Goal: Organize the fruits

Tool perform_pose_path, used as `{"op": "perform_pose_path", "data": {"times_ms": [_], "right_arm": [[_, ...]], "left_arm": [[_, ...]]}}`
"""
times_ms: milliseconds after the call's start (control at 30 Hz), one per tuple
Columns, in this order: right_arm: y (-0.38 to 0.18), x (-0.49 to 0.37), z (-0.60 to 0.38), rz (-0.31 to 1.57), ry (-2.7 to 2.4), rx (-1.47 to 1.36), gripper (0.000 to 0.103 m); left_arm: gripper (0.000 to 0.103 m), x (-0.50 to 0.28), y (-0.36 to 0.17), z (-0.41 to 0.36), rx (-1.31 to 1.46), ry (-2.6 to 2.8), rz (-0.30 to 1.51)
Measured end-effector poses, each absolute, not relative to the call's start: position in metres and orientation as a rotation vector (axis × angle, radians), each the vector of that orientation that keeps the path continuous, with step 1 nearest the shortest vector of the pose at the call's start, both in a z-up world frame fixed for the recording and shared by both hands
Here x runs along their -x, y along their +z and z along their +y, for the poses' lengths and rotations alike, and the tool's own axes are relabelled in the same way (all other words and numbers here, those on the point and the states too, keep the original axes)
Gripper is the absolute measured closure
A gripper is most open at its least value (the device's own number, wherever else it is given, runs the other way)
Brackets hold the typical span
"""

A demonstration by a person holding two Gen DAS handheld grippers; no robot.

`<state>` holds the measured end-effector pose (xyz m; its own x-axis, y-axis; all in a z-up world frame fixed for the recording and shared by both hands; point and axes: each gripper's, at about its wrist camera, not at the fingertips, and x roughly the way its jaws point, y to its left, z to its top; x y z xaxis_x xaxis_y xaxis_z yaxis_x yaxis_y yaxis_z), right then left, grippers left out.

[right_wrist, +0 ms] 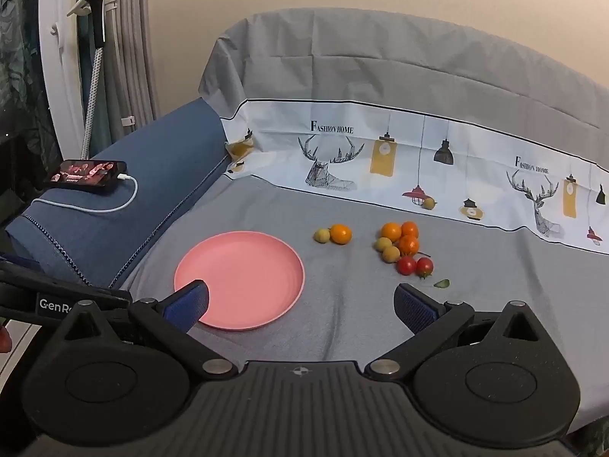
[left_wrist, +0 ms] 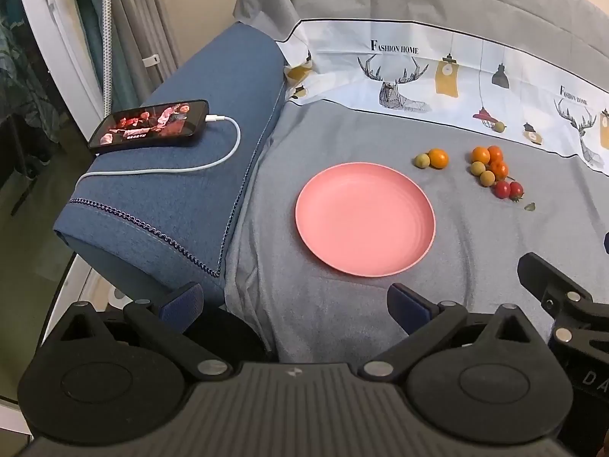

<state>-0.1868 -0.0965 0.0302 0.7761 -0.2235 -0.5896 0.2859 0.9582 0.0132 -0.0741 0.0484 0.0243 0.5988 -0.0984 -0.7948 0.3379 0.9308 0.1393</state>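
An empty pink plate (left_wrist: 365, 219) (right_wrist: 239, 278) lies on the grey cloth. Behind it to the right sit a small green fruit (left_wrist: 421, 160) (right_wrist: 322, 235) touching an orange one (left_wrist: 438, 158) (right_wrist: 340, 234). Further right is a cluster of orange fruits (left_wrist: 489, 160) (right_wrist: 401, 238), green fruits (left_wrist: 481, 173) (right_wrist: 387, 249) and two red tomatoes (left_wrist: 508, 189) (right_wrist: 415, 266). One lone green fruit (left_wrist: 499, 126) (right_wrist: 429, 203) lies near the printed cloth. My left gripper (left_wrist: 295, 304) is open and empty, in front of the plate. My right gripper (right_wrist: 300, 302) is open and empty, its left finger over the plate's near edge.
A phone (left_wrist: 150, 125) (right_wrist: 85, 175) on a white charging cable (left_wrist: 228, 152) rests on the blue armrest (left_wrist: 182, 198) at left. A small green leaf (left_wrist: 530, 206) (right_wrist: 441, 283) lies by the tomatoes. A white printed cloth (left_wrist: 437, 72) runs along the back. The right gripper's body (left_wrist: 563, 304) shows in the left wrist view.
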Motion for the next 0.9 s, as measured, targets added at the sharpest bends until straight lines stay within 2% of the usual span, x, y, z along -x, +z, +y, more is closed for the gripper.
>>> {"op": "perform_pose_path", "data": {"times_ms": [900], "right_arm": [[0.0303,0.1884,-0.0953,0.622,-0.275,-0.110,0.001]], "left_arm": [[0.000,0.0723,0.0210,0.0506,-0.284,-0.251,0.908]]}}
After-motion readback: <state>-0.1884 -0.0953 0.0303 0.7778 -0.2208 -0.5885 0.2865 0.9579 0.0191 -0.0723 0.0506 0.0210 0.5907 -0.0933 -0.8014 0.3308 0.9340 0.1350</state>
